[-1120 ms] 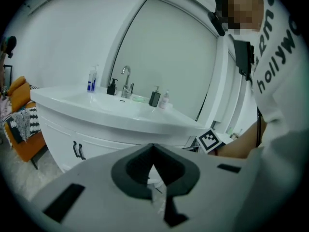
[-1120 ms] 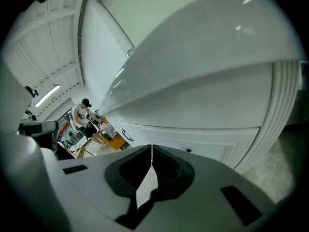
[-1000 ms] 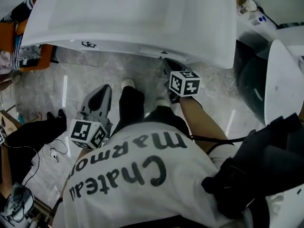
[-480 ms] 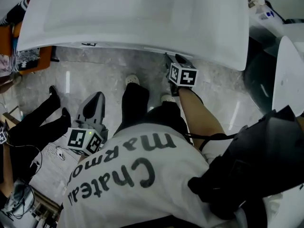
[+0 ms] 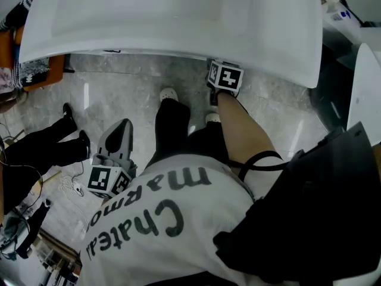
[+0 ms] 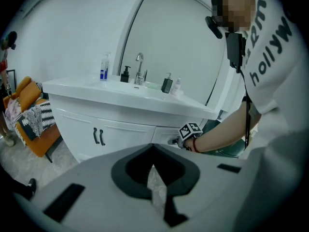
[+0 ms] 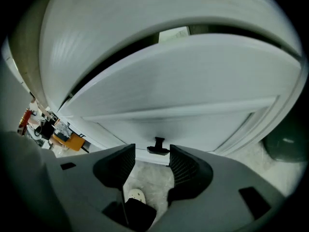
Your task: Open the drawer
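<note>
Drawer (image 7: 193, 95) sits under the white counter's (image 5: 178, 22) front edge, with a dark gap above its front. Black handle (image 7: 158, 148) lies just ahead of the right tongs (image 7: 152, 152), untouched. Their jaws have just been opening and stand wide apart. Left tongs (image 6: 153, 151) are closed and empty, well back from the counter.

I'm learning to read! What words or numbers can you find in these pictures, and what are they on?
"Chatea" and "maRmo": on the white T-shirt, head view, cut off at the edge.
"hollyw": same T-shirt, left gripper view, cut off.
Labels on the blue-labelled bottle and dark bottle by the tap: too small to read.
</note>
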{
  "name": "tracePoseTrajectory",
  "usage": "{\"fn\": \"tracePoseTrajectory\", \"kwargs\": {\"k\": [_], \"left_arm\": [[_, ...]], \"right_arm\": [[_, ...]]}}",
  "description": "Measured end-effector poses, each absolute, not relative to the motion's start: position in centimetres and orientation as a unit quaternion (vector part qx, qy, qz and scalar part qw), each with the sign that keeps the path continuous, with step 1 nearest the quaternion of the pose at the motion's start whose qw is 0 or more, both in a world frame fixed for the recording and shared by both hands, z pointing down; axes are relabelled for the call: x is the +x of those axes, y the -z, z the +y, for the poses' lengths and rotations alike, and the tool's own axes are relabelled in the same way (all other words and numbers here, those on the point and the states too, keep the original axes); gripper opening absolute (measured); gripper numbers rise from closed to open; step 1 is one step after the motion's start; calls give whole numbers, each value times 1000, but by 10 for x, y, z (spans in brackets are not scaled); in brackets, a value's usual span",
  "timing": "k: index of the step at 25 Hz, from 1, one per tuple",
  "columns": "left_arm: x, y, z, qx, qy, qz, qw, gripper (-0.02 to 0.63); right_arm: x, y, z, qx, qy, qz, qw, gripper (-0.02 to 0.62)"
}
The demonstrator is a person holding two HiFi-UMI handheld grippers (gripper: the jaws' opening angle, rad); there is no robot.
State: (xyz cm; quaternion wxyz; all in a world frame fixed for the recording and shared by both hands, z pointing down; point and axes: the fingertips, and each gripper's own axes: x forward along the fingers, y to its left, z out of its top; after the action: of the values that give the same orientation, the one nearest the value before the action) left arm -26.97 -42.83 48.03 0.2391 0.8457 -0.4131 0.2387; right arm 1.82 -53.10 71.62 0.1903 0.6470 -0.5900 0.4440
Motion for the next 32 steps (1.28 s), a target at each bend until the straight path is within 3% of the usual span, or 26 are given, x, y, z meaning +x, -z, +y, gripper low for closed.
{"fn": "tracePoseTrajectory", "kwargs": {"k": [3, 5, 32], "left_arm": [[-273, -483, -427, 842, -241, -420, 238, 8], [-279, -483, -427, 839, -242, -425, 238, 8], [-274, -486, -424, 844, -234, -416, 244, 8]], "right_arm": [[25, -723, -535, 660, -437, -573, 213, 207], [28, -726, -535, 662, -428, -570, 231, 150], [18, -726, -529, 636, -450, -581, 237, 143]]}}
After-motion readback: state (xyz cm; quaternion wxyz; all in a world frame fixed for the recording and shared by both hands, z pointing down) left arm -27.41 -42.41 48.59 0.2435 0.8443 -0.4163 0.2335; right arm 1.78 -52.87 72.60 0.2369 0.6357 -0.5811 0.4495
